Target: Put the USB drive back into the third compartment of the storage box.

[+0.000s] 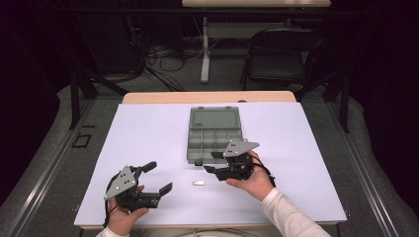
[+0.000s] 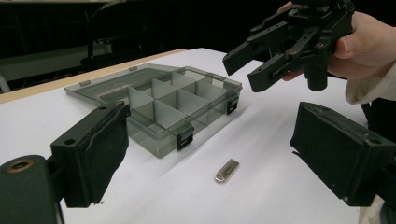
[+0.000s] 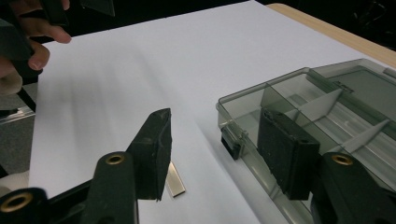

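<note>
My right gripper (image 1: 213,162) hangs half open over the metal clip (image 1: 198,183), lining up to grab; left gripper (image 1: 157,177) waits wide open beside the open box (image 1: 213,134)

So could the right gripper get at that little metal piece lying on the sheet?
Probably yes. The metal piece lies alone on the white sheet, just in front of the open box. The right gripper hangs close by, jaws apart and empty, with nothing between them and it.
</note>
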### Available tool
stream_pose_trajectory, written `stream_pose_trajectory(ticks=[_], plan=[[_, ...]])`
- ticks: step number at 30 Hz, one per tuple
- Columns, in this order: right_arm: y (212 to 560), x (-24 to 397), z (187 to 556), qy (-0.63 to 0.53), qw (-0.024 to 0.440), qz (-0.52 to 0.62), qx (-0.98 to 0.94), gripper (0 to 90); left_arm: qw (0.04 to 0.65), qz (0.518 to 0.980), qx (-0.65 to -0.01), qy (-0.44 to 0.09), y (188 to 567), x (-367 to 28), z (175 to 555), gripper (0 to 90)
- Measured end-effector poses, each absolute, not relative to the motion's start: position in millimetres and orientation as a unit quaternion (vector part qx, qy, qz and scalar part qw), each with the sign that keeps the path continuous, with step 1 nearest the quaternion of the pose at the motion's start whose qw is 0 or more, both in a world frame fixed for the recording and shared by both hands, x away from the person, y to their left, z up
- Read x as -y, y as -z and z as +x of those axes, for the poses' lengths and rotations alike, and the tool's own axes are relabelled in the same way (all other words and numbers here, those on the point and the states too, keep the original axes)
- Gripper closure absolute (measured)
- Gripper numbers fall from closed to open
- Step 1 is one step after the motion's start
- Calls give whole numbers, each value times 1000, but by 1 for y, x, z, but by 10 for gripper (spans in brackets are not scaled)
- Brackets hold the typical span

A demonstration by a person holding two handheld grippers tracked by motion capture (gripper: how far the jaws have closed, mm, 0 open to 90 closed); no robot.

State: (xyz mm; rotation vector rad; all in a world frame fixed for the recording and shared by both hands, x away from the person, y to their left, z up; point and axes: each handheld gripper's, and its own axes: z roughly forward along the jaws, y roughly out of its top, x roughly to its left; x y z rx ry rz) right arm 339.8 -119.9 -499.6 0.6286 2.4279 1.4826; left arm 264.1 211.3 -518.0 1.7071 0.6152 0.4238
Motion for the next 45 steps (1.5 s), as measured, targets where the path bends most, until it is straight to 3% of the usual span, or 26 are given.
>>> stream_pose_trajectory(ticks=[20,45], plan=[[506,100,350,-485,100,171,-852,594,596,736,-264,-183,518,-211,264,115],[525,84,354,-439,85,127,-885,668,594,738,-264,-181,519,-211,265,115]])
